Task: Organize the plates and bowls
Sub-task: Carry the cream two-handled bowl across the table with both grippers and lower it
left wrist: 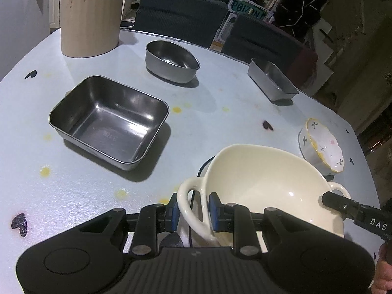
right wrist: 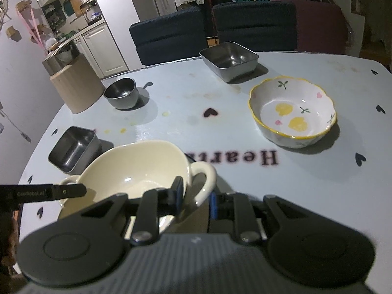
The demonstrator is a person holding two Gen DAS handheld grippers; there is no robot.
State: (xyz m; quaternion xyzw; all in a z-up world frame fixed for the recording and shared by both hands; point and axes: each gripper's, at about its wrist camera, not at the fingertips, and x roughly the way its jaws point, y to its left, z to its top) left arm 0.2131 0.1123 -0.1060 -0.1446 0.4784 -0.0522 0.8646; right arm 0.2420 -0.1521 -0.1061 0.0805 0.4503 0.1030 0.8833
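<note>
Left wrist view: the cream two-handled bowl [left wrist: 267, 178] is clamped by one loop handle in the left gripper [left wrist: 193, 210], low over the pale blue table [left wrist: 208, 112]. Its other handle is pinched by the right gripper [right wrist: 194, 196], near the floral bowl [right wrist: 292, 111].

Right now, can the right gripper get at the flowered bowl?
Probably not yet: the right gripper is shut on a handle of the cream bowl, which the left gripper holds too. The table towards the flowered bowl lies bare.
</note>
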